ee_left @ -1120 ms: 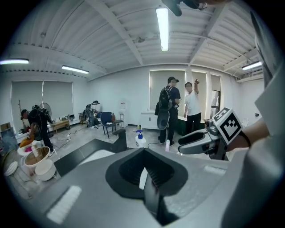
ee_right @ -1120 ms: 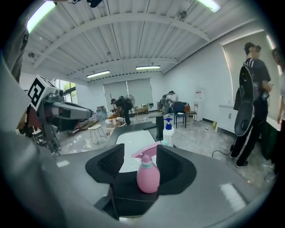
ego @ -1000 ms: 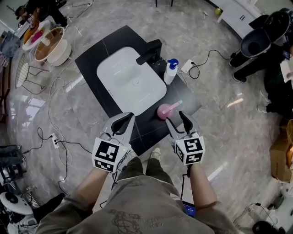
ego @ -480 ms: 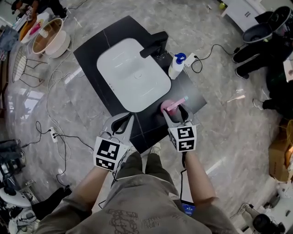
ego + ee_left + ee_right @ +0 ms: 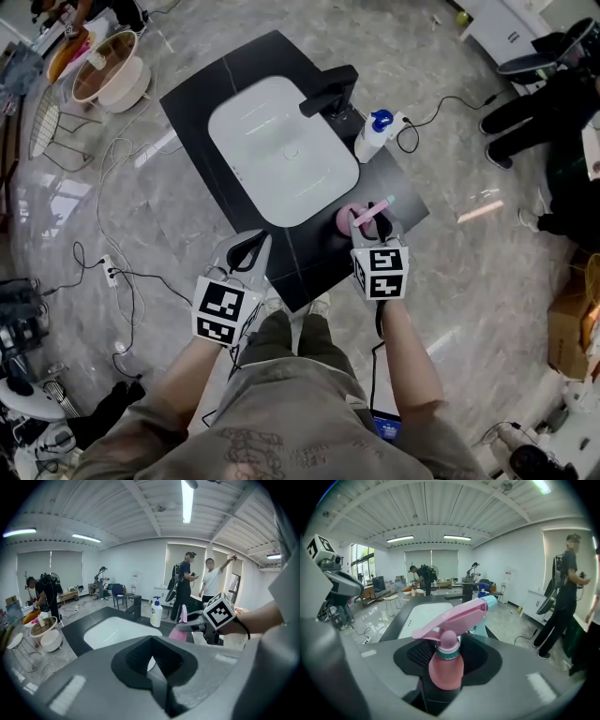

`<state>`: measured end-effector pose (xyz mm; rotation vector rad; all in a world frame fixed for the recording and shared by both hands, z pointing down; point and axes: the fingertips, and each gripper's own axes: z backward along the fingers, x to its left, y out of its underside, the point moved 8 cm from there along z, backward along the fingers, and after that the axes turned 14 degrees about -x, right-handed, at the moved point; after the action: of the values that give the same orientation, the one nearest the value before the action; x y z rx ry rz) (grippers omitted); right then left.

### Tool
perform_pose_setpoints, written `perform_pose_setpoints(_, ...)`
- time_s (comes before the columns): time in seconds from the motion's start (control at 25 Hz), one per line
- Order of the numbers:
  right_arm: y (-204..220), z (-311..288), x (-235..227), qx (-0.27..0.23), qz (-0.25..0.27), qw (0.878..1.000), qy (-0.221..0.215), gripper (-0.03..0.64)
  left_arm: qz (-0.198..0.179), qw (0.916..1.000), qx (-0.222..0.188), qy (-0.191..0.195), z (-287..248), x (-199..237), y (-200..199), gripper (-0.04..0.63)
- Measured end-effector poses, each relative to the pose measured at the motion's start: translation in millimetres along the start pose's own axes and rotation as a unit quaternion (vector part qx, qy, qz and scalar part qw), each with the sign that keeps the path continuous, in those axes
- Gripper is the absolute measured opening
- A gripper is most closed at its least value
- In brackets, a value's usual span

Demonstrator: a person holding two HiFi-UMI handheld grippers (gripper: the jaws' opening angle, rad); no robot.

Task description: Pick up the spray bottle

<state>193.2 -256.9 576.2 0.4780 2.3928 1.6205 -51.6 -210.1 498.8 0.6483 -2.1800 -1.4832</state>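
The pink spray bottle (image 5: 351, 218) stands upright on the black counter (image 5: 192, 98), near its front right corner beside the sink. My right gripper (image 5: 371, 228) is closed round its body, and the bottle's base still looks to be on the counter. In the right gripper view the bottle (image 5: 446, 663) fills the gap between the jaws, its pink trigger head pointing up and to the right. My left gripper (image 5: 251, 249) hovers shut and empty at the counter's front edge. The left gripper view shows the bottle (image 5: 178, 632) with the right gripper (image 5: 197, 622) on it.
A white sink basin (image 5: 281, 150) is set in the counter, with a black faucet (image 5: 328, 94) behind it. A white pump bottle with a blue top (image 5: 373, 137) stands by the faucet. Cables run over the floor (image 5: 131, 272). Bowls (image 5: 108, 80) sit at the far left. People stand around the room.
My right gripper went forward from the counter's front edge to the spray bottle and its spread fingers closed round it. The left gripper stayed where it was.
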Motion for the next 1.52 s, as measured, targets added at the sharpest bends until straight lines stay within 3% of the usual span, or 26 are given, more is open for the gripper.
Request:
perform_pose_setpoints(0.32, -38, 20, 0, -0.038, -0.008, 0.999, -0.002, 0.181, -0.008, 0.9998, -0.019, -0.004, 15, 1, -13, 0.001)
perform_pose_setpoints(0.6, -97, 58, 10, -0.068, 0.028, 0.997, -0.011, 0.176, -0.028, 0.9975, -0.065, -0.006, 28, 5, -52, 0.001)
perform_pose_setpoints(1.16, -202, 151, 39, -0.186, 0.038, 0.981, -0.048, 0.178, -0.085, 0.9797, -0.181, 0.013, 70, -19, -151, 0.000)
perform_pose_setpoints(1.52, -220, 192, 53, -0.214, 0.044, 0.974, -0.063, 0.178, -0.091, 0.9755, -0.200, 0.016, 95, -26, -172, 0.001)
